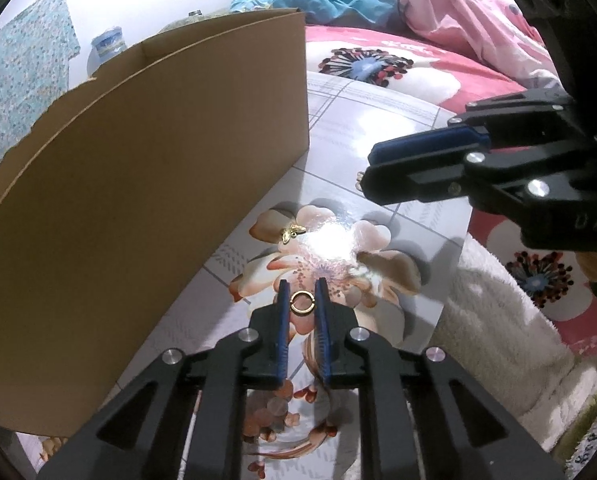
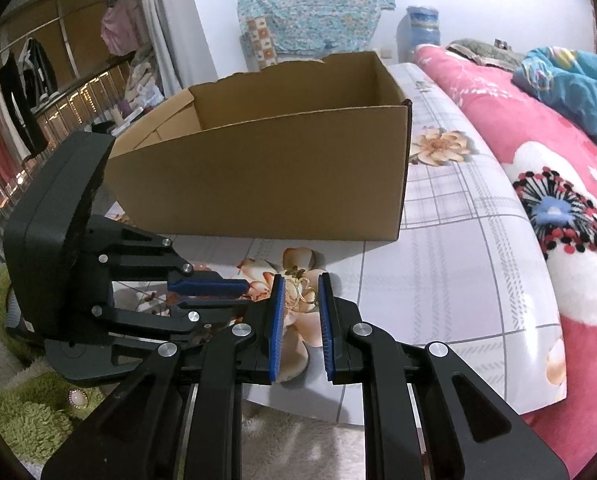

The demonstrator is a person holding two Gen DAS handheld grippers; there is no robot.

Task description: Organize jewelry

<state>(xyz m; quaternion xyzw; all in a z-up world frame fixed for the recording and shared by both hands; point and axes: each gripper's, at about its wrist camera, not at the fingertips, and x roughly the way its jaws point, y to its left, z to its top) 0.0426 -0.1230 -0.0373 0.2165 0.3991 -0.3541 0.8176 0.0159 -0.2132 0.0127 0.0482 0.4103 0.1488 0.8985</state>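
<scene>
The left gripper [image 1: 301, 294] has its blue pads clamped on a small gold ring [image 1: 301, 303], pinched edge to edge right at the fingertips. The right gripper [image 2: 301, 294] has its pads closed on a gold openwork ornament [image 2: 300, 290], also held only at the tips. Both grips look shallow, so squeezing steadily and avoiding any twist seems wise; a round ring held across its width could pop out.

Taking the cardboard box [image 1: 146, 184] as landmark: both held pieces hang in front of its near wall, over the flowered mat [image 2: 458, 248], the ring lower than the rim. A gold butterfly piece [image 1: 292, 233] lies on the mat just in front of the box. A pearl-like brooch [image 2: 77, 400] sits well away from the box, on the green fluffy towel [image 2: 30, 420].

To do the step well, each piece probably should be lifted clear above the rim before moving in, then released low inside, one hand at a time.
</scene>
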